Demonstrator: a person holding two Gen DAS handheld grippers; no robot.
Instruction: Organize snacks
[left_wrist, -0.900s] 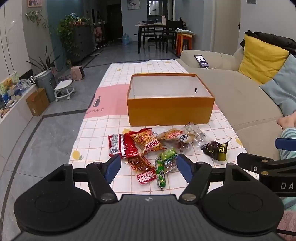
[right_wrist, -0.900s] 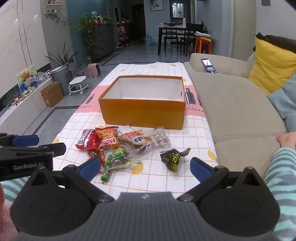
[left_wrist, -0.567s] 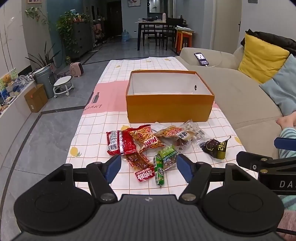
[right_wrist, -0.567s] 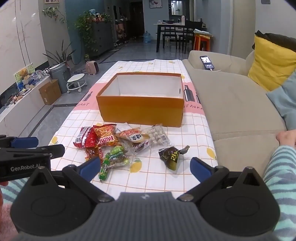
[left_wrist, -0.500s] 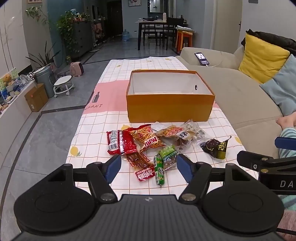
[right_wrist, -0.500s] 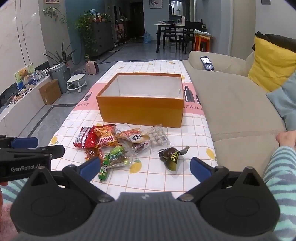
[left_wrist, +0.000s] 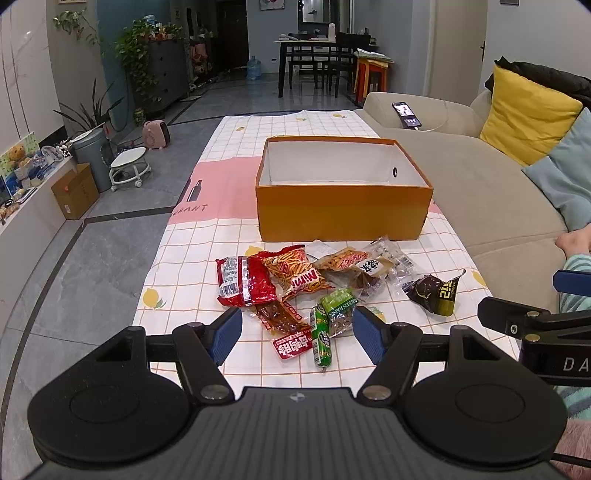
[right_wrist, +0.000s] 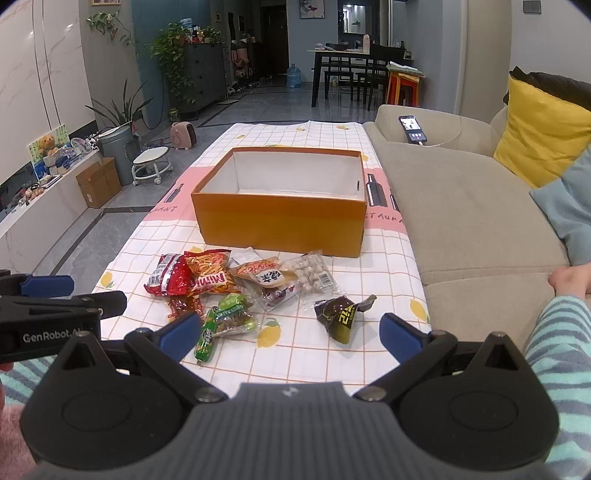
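Note:
An empty orange box (left_wrist: 343, 218) (right_wrist: 280, 225) stands open on the checked tablecloth (left_wrist: 192, 280). In front of it lies a heap of snack packets: a red packet (left_wrist: 243, 282) (right_wrist: 168, 280), an orange Mimi packet (left_wrist: 295, 277) (right_wrist: 208, 278), a green sausage stick (left_wrist: 320, 341) (right_wrist: 205, 339), a green bag (left_wrist: 338, 306) (right_wrist: 234, 314), a clear bag of balls (right_wrist: 312, 277) and a dark packet (left_wrist: 434, 293) (right_wrist: 340, 317). My left gripper (left_wrist: 297, 334) is open and empty above the near snacks. My right gripper (right_wrist: 288, 334) is open wide and empty, near the table's front edge.
A beige sofa (left_wrist: 480, 192) with a yellow cushion (left_wrist: 528, 114) and a phone (left_wrist: 406, 114) runs along the table's right side. A person's foot (right_wrist: 569, 278) rests on it. Grey floor lies to the left, with a stool (left_wrist: 127, 166) and cardboard box (left_wrist: 74, 192).
Both grippers have drawn back and risen slightly, so the box and snacks sit a little farther off. Both stay open. Nothing on the table has moved.

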